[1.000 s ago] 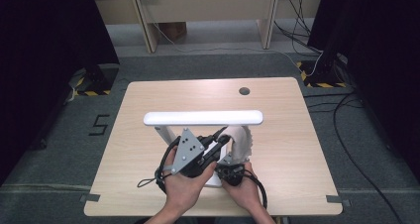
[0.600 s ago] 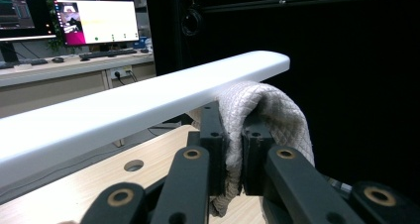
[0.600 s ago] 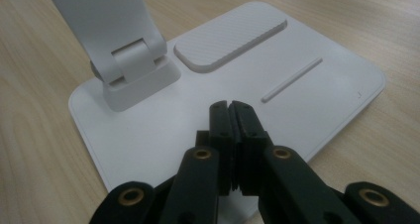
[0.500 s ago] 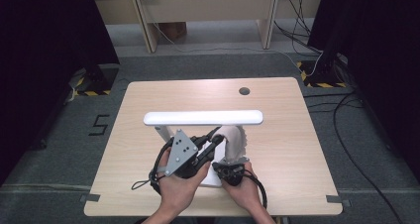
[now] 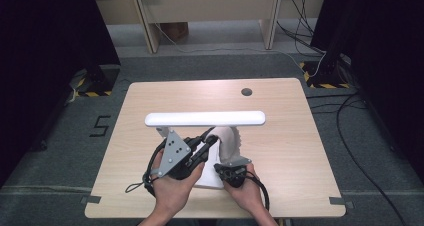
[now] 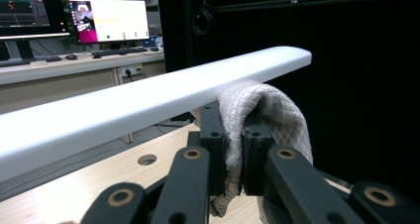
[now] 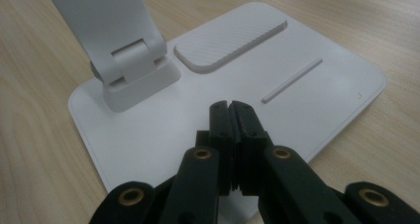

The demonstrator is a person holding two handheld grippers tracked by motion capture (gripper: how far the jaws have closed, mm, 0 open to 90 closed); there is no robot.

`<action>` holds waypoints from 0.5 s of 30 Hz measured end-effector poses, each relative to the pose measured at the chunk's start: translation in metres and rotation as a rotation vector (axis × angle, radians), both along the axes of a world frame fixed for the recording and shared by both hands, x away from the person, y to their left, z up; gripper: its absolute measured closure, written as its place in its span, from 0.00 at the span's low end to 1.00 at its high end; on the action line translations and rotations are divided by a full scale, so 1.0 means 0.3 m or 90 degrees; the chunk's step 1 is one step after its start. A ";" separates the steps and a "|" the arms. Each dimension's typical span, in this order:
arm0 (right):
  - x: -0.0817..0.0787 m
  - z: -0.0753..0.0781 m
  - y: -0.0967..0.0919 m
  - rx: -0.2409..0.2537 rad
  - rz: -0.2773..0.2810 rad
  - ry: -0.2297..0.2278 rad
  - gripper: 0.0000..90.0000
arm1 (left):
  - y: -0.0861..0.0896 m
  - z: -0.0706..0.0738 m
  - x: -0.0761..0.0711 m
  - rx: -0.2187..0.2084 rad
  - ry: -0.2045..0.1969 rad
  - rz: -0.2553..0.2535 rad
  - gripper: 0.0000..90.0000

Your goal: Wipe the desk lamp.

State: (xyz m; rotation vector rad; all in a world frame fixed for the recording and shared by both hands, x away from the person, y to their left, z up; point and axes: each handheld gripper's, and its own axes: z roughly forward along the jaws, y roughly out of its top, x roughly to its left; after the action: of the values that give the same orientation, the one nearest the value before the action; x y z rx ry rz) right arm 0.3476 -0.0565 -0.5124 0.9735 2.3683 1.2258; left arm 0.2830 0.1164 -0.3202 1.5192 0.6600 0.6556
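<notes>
Wiping the desk lamp's light bar (image 5: 205, 118) with a grey quilted cloth (image 5: 227, 143). Left tool (image 6: 233, 152) clamped on the cloth, fabric bunched between the pads and folded over their tips, touching the bar's underside near its 3 o'clock end. Right tool (image 7: 232, 116) closed on nothing, tips over the white lamp base (image 7: 327, 92), apparently steadying it; contact not certain.

To do it well:
- Keep cloth, not tool tips, against the bar.
- Stroke along the bar's length, light upward pressure only; hinged stem (image 7: 119, 45) likely to fold if pushed hard.
- Hold the base down throughout.

Room on the counter (image 5: 280, 146):
- Lamp base at 6 o'clock, close to the near edge; avoid dragging it that way.
- Open wood at 3 and 9 o'clock, more at 12 past the bar.
- Cable hole (image 5: 246, 91) at 1 o'clock, well apart from the lamp.
- Watch the trailing cable at the left hand near the near edge.
</notes>
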 end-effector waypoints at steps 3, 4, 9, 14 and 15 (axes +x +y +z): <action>-0.001 0.000 0.001 0.001 0.000 0.002 0.98 | 0.011 -0.001 0.000 0.000 0.000 0.003 0.93; -0.001 0.001 0.001 0.002 -0.001 0.004 0.98 | 0.014 -0.001 0.000 0.001 0.000 0.005 0.93; 0.000 0.001 0.001 0.002 -0.001 0.005 0.99 | 0.033 -0.003 -0.001 -0.001 0.003 0.010 0.93; 0.001 0.000 0.000 0.002 -0.001 0.004 0.99 | 0.051 -0.005 -0.003 -0.004 0.003 0.019 0.93; 0.001 0.000 0.000 0.003 0.000 0.004 0.99 | 0.055 -0.005 -0.001 0.000 -0.005 0.020 0.93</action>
State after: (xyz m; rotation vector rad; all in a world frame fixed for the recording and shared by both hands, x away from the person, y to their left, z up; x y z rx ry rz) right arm 0.3479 -0.0564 -0.5124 0.9817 2.3708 1.2308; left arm 0.2828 0.1330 -0.3216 1.5089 0.6787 0.6843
